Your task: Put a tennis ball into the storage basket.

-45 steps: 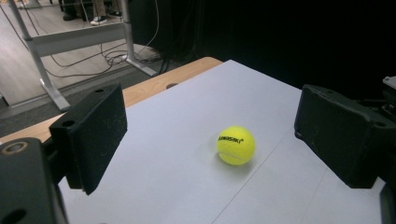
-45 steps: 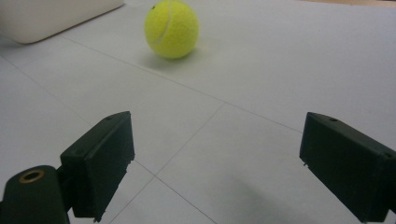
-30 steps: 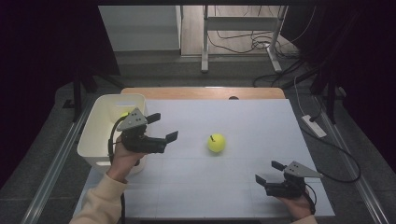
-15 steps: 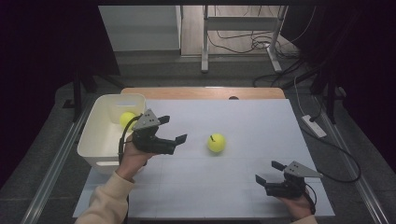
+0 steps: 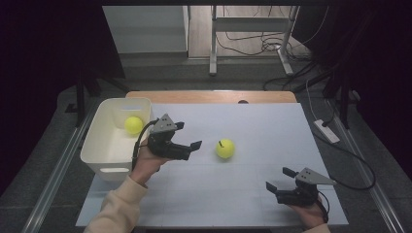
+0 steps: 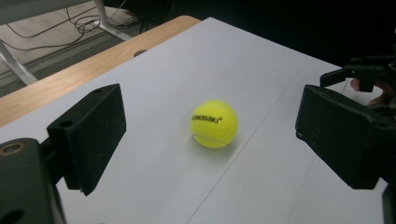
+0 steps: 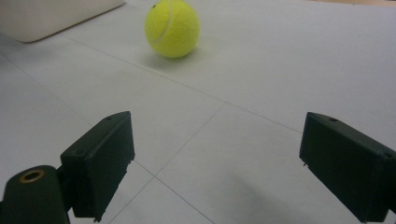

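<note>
A yellow tennis ball (image 5: 225, 148) lies on the white table top (image 5: 252, 121), near its middle. My left gripper (image 5: 188, 136) hovers just left of the ball, open and pointing at it with nothing between its jaws. In the left gripper view the ball (image 6: 214, 123) sits on the table a short way beyond the open left gripper (image 6: 212, 93). A second yellow ball (image 5: 133, 125) rests inside the white bin (image 5: 104, 150). My right gripper (image 5: 278, 178) is open and empty near the front right edge. The right gripper view shows the right gripper (image 7: 217, 126) with the first ball (image 7: 172, 28) well ahead.
The white bin stands at the table's left edge, and its corner (image 7: 56, 14) appears in the right gripper view. My right gripper (image 6: 369, 74) also shows far off in the left gripper view. A wooden strip (image 5: 209, 96) runs along the far edge. Cables and a power strip (image 5: 326, 131) lie on the floor at right.
My left gripper has moved right, away from the bin and toward the ball on the table. The ball in the bin has come into sight. My right gripper has not moved.
</note>
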{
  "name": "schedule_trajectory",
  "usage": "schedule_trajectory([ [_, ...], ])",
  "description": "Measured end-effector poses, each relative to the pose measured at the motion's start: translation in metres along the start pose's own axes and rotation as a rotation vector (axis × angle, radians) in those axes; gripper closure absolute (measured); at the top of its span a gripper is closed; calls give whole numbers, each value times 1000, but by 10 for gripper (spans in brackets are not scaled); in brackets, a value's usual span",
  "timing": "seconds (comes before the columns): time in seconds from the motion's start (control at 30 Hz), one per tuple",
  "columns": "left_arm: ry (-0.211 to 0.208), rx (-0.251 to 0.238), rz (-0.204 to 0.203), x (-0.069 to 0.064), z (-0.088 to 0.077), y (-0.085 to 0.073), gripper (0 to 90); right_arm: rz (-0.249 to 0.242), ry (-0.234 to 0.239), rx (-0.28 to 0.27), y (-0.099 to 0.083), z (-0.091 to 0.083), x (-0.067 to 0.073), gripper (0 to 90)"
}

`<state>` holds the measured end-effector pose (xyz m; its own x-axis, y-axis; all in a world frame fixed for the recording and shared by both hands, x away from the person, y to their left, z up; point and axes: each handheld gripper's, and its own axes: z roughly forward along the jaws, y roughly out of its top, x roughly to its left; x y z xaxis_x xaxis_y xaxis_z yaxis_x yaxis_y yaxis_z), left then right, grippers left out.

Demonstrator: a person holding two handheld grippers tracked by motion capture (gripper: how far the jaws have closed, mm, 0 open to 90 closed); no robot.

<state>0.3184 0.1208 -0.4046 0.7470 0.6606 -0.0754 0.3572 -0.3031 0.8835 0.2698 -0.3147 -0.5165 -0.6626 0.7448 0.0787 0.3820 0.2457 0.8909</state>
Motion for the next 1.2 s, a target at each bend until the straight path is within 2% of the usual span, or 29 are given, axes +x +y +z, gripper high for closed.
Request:
schedule_trajectory([
  [0.33, -2, 26, 10, -2, 12, 0, 93, -3, -3, -3, 0, -1, 0, 100],
  [1.2, -12, 82, -2, -2, 42, 0, 87, -3, 14, -9, 3, 4, 1, 100],
])
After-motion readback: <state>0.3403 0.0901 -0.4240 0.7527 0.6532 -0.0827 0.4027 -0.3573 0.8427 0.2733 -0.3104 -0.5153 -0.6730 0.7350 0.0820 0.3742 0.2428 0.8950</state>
